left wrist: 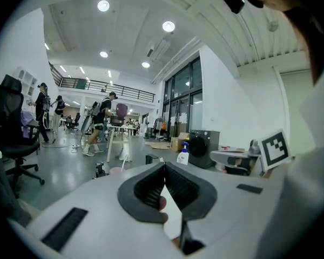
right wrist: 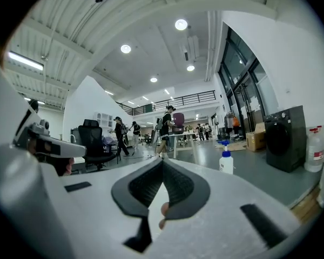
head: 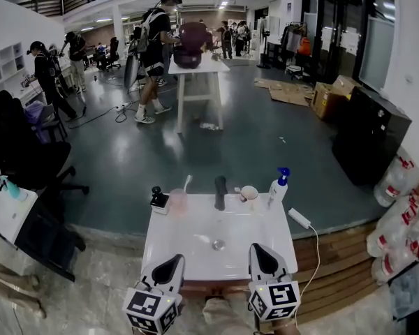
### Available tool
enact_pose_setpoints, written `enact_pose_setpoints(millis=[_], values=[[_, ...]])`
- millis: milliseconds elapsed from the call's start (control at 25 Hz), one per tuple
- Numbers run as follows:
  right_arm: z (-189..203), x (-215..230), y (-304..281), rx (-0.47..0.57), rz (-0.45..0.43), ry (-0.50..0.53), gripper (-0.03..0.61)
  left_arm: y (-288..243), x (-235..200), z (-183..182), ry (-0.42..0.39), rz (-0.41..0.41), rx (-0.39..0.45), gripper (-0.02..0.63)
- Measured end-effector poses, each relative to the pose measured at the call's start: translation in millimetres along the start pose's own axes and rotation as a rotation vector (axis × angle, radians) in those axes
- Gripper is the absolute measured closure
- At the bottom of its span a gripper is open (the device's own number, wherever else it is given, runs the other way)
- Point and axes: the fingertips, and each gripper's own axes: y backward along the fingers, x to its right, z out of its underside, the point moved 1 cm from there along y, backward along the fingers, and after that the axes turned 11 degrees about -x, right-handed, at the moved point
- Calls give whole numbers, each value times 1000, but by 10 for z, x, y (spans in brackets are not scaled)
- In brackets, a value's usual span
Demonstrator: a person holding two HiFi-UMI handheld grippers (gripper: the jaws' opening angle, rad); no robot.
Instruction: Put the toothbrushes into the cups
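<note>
On the back rim of a white washbasin [head: 195,253] stands a pink cup [head: 178,201] with a white toothbrush [head: 187,183] sticking up out of it. A pale cup [head: 250,192] stands right of the black tap [head: 220,192], and something thin lies at its left rim; I cannot tell what. My left gripper [head: 172,265] and right gripper [head: 260,255] hover side by side over the basin's near edge, short of the cups. In the left gripper view the left gripper [left wrist: 164,166] has its jaws shut and empty. The right gripper [right wrist: 163,162] looks the same in its own view.
A white pump bottle with a blue top [head: 278,185] stands at the basin's back right, beside a white power adapter [head: 299,218] with a cord. A small black object [head: 158,197] sits left of the pink cup. Office chairs [head: 21,159], people and a table [head: 195,68] lie beyond.
</note>
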Motion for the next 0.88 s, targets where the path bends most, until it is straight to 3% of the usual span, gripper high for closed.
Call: enact_pose_setpoints(millis=[440,880], values=[[25,37,133,-8,1,-37,578,60,53,37,13,4,11,609],[-30,74,203,-1,27,14,577,-7,14,46,10,7,25,608]])
